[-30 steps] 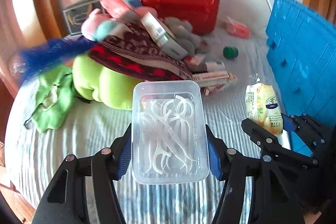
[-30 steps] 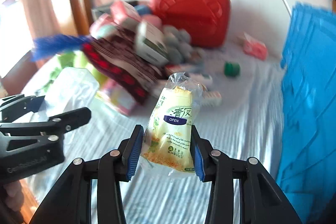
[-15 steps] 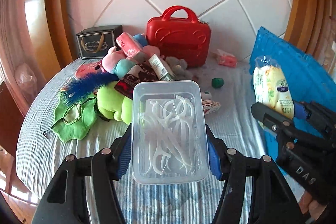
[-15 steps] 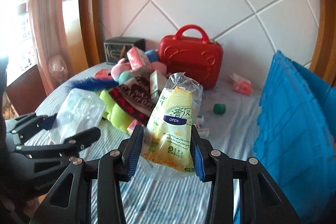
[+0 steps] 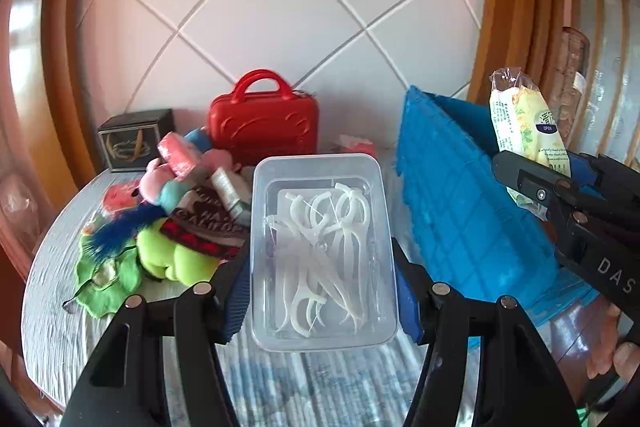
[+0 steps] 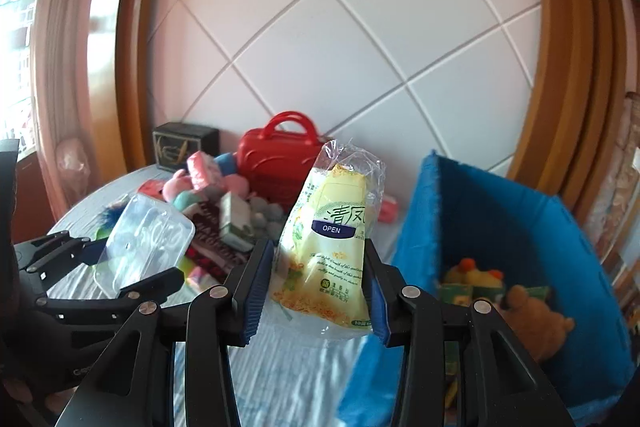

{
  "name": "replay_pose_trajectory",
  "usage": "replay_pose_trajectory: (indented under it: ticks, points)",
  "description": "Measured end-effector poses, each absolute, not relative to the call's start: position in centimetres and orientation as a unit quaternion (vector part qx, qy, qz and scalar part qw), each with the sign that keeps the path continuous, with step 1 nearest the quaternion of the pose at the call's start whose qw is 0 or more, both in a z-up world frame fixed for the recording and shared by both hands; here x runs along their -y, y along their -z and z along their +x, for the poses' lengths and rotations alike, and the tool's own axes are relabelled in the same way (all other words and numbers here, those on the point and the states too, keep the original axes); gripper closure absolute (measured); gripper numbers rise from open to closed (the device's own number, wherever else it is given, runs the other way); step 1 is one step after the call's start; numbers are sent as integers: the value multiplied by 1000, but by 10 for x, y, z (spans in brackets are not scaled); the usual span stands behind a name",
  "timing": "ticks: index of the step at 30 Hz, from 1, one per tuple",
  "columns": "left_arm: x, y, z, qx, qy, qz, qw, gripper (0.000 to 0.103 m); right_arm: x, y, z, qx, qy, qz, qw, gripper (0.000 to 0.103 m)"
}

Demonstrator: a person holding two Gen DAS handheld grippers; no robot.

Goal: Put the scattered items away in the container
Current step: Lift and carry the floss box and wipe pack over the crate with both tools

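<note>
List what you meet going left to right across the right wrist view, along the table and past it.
Clear floss-pick box held in the left gripper → red case → tissue pack held in the right gripper → blue bin with a brown plush toy inside.

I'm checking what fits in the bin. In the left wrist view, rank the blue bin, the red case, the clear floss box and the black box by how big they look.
1. blue bin
2. clear floss box, though it's held nearest the camera, so its rank is unsure
3. red case
4. black box
</note>
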State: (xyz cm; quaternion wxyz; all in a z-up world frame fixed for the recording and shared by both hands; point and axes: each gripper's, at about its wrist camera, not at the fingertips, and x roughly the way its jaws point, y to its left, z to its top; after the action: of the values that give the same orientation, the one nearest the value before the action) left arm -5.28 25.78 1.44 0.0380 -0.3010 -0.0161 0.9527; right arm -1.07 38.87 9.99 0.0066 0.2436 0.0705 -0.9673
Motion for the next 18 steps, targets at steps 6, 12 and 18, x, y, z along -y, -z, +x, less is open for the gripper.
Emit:
replay_pose_trajectory:
  ticks: [6,12,18]
  points:
    - [-351,-39,-69,1,-956,-284,68,44,-477,-126,2,-65,972,225,-14,61]
    - [-466,-81,-112,22,-939,-315,138,44,-588,-157,-7,-73,971,225,-32,61]
    - [-557,-92,-185,-14,-926,-359,113,44,-685,-153,-64,-49,958,280,-47,61]
